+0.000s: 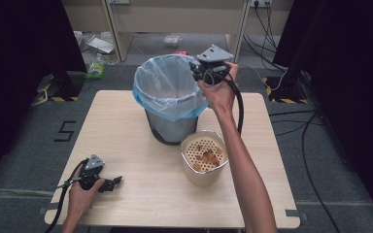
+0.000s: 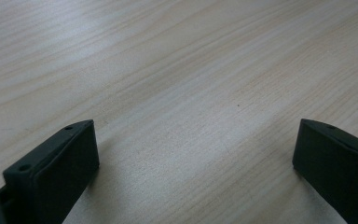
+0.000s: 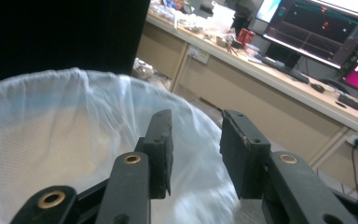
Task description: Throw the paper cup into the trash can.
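Observation:
A dark bin [image 1: 167,127] lined with a pale blue-white bag [image 1: 167,85] stands at the middle of the wooden table [image 1: 126,121]. In front of it to the right sits a beige container [image 1: 204,170] with a perforated insert and brown scraps [image 1: 208,156] on it. My right gripper [image 1: 198,68] is held in the air at the bag's right rim. In the right gripper view that gripper [image 3: 196,119] is open, nothing between its jaws, with the bag [image 3: 51,121] below. My left gripper [image 1: 112,183] rests low at the table's front left, and it [image 2: 196,135] stands wide open over bare wood.
Black cables [image 1: 291,121] run over the grey floor right of the table. A wooden bench [image 1: 175,19] stands behind, with clutter [image 1: 97,65] on the floor at the back left. Monitors [image 3: 321,28] sit on a desk seen in the right gripper view.

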Action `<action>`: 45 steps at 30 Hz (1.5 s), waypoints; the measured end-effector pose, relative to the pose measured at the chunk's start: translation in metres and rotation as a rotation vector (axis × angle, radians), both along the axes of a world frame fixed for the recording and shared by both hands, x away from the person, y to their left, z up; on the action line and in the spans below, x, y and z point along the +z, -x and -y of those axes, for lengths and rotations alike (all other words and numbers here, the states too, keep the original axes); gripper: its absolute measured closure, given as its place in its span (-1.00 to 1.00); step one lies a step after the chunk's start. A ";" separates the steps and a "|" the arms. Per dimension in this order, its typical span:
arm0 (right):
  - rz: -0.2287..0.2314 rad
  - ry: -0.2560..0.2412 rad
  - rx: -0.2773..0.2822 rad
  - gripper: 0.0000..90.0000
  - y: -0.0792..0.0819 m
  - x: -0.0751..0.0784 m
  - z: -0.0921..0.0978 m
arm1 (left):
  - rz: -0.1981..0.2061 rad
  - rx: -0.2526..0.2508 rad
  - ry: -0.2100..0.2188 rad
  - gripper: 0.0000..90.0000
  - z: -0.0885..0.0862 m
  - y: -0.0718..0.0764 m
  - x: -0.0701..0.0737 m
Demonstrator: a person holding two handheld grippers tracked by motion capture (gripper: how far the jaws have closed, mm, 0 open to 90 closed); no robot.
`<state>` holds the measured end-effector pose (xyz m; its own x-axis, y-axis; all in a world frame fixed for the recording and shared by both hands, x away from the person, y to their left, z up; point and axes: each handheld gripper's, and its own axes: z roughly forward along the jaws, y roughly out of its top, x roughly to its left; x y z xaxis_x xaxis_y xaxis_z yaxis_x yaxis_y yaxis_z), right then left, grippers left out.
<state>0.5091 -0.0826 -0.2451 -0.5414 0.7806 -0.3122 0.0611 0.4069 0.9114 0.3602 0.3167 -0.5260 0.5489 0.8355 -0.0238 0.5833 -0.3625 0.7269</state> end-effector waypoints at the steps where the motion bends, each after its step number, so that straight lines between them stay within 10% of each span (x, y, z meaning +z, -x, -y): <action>1: -0.007 -0.006 0.000 0.40 0.002 -0.001 0.006 | 0.000 0.000 -0.001 -1.00 0.000 0.000 0.000; 25: -0.127 -0.006 -0.098 0.02 0.064 -0.048 0.115 | -0.002 -0.001 -0.002 -1.00 0.000 0.000 0.000; 45: -0.255 -0.021 -0.136 -0.09 0.119 -0.139 0.163 | -0.001 -0.001 -0.001 -1.00 0.000 0.000 0.000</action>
